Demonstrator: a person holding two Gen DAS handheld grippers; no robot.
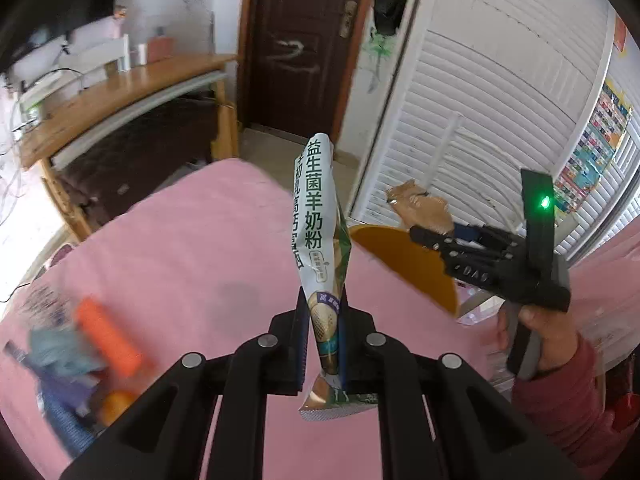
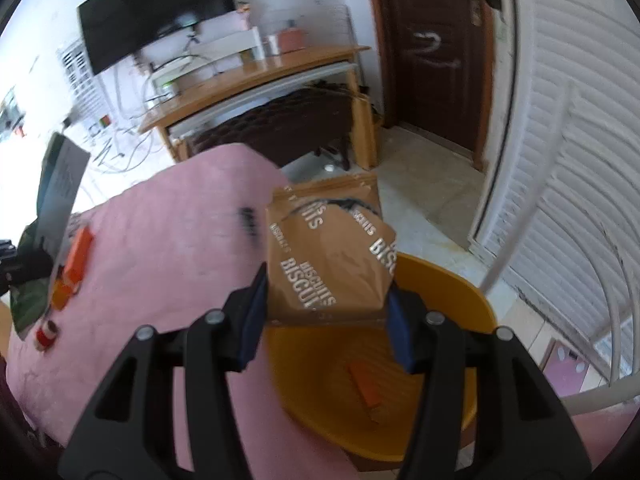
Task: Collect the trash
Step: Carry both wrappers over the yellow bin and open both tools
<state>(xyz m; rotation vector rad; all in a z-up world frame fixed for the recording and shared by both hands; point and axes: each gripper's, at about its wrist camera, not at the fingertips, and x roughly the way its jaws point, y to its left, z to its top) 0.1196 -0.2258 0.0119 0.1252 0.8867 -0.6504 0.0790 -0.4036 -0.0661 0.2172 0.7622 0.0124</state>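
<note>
The left wrist camera sits just behind the left gripper (image 1: 324, 344), looking forward and downward over the pink bedspread (image 1: 180, 248) toward the brown door (image 1: 304, 40), with the right gripper (image 1: 424, 236) at its right. The right wrist camera looks likewise along the right gripper's fingers, close above the yellow bin (image 2: 440, 280). Both views share the bedspread, bin, wooden desk (image 1: 120, 96), door and louvred wardrobe (image 1: 500, 80).

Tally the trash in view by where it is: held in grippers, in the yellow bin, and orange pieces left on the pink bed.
Held in grippers: 2, a milk powder pouch and a biscuit bag
In the bin: 1, an orange wrapper
Left on the bed: 1 orange box; other blurred items uncountable
Total: 4 clear
</note>
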